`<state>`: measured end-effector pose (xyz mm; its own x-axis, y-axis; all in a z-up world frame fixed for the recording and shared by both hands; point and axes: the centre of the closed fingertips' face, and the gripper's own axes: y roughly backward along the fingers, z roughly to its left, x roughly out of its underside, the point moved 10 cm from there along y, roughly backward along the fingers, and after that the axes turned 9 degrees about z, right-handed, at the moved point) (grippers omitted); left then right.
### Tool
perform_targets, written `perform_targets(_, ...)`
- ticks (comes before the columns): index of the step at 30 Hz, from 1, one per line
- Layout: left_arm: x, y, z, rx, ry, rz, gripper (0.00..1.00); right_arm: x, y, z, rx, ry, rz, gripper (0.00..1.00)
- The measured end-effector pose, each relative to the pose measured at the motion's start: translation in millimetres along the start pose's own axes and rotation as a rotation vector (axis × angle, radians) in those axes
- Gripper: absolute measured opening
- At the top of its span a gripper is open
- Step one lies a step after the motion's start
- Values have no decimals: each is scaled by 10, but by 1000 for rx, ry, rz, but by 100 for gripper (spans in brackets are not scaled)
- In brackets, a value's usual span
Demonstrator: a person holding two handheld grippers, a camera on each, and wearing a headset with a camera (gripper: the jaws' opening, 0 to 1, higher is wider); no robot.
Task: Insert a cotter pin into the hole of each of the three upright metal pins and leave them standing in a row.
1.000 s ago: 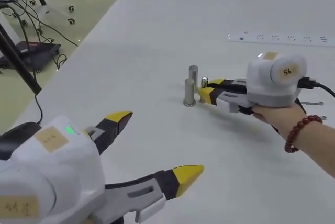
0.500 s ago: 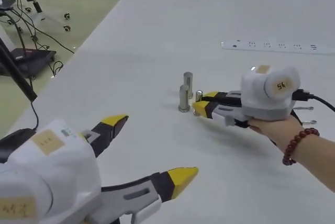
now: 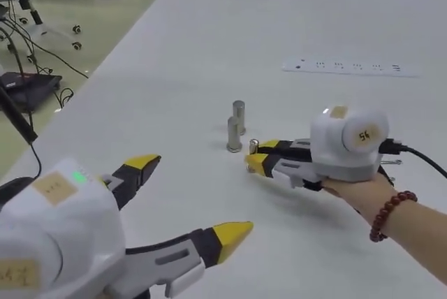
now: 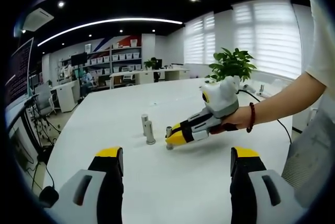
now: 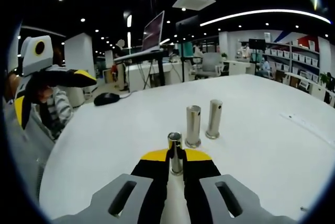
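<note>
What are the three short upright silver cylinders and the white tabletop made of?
The silver cylinders look like polished steel, judging by their mirror-like streaks and bright rims. The white tabletop is matte, likely laminate: soft diffuse glare, no grain visible.

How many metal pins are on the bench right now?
3. The far pin and the middle pin stand free, close together on the table. The near pin stands upright, clamped in the right hand-held gripper. None seems hidden.
</note>
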<state>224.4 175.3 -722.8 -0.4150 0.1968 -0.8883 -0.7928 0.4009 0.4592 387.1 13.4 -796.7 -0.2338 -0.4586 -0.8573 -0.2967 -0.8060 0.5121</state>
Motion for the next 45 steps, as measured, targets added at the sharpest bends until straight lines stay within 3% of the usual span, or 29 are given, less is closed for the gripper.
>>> perform_targets(26, -18, 118, -119, 11, -25, -15, 83, 169, 219, 482, 8, 33, 12, 11)
perform_targets(35, -23, 144, -144, 16, -25, -20, 83, 201, 264, 570, 16, 27, 20, 12)
perform_targets(38, -28, 152, -151, 18, -27, -22, 83, 256, 256, 596, 9, 38, 73, 13)
perform_targets(45, -25, 168, -155, 18, -29, -20, 83, 321, 287, 626, 14, 25, 71, 17)
